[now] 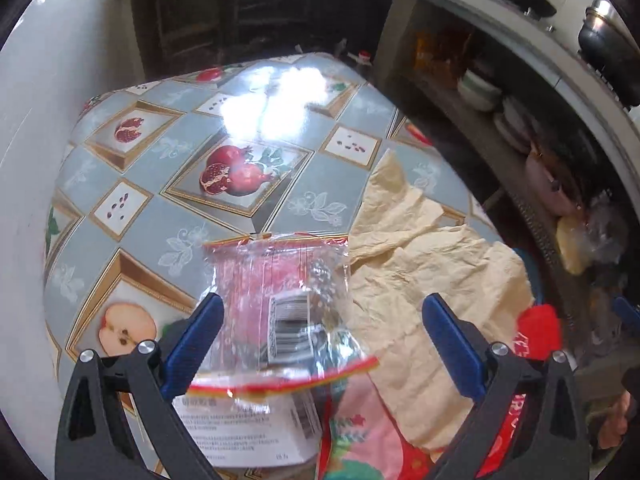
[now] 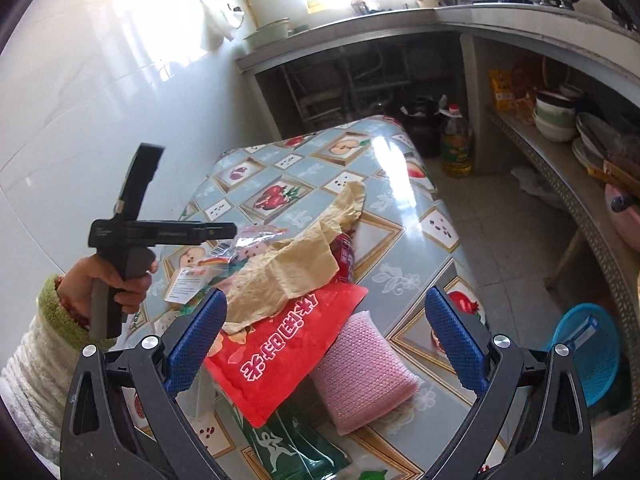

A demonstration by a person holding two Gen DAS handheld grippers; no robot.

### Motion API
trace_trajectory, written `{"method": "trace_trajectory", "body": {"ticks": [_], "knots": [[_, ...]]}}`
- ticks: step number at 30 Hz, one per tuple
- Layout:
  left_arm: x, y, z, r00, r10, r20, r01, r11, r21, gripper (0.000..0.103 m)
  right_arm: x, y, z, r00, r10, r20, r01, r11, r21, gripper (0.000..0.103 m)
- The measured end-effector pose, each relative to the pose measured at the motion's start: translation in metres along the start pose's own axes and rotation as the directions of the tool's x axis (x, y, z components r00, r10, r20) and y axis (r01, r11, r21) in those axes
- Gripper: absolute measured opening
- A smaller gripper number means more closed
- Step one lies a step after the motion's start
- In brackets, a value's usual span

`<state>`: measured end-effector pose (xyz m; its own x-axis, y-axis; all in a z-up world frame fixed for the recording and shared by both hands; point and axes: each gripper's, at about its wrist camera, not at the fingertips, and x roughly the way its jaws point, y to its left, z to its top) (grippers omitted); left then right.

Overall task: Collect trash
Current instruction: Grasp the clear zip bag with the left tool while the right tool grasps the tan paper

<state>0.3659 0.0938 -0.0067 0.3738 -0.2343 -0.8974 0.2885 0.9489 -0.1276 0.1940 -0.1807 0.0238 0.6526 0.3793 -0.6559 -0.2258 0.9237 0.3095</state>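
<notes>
Fingers of the left gripper [image 1: 320, 344] spread wide, holding nothing, with the clear red-edged wrapper [image 1: 280, 312] sitting between them; one blue pad looks close to or just touching the wrapper's left edge, the other is apart from it over the crumpled yellow paper [image 1: 420, 272]. Wrapper lies on top of a white printed box [image 1: 248, 436], so closing low could catch the box too, or the thin film could slide or fold out sideways since it is light and slippery. Right gripper [image 2: 326, 352] also wide and empty, hovering over the red snack bag [image 2: 280, 344] and pink bubble pouch [image 2: 360, 376]; a green packet [image 2: 296, 452] is partly tucked under the red bag. Trash is piled at the near end of the worktop [image 2: 400, 216], overlapping, so lifting one piece may drag the paper or push items off the edge toward the floor. Blue basket [image 2: 588, 352] stands on the floor to the right, probably the drop spot but cannot tell. Both grippers work the same pile, so collision is a risk.
</notes>
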Motion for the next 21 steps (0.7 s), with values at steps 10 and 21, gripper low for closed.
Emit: {"method": "trace_trajectory", "body": {"ticks": [10, 21], "knots": [[0.079, 0.008, 0.019, 0.961, 0.166, -0.222, -0.15, 0.985, 0.086, 0.076, 0.006, -0.016, 0.002, 1.0, -0.02, -0.009, 0.02, 0.999, 0.032, 0.095], [0.05, 0.047, 0.02, 0.992, 0.061, -0.108, -0.073, 0.99, -0.119, 0.046, 0.047, -0.021, 0.055, 0.977, 0.179, -0.117, -0.173, 0.983, 0.058, 0.092]]}}
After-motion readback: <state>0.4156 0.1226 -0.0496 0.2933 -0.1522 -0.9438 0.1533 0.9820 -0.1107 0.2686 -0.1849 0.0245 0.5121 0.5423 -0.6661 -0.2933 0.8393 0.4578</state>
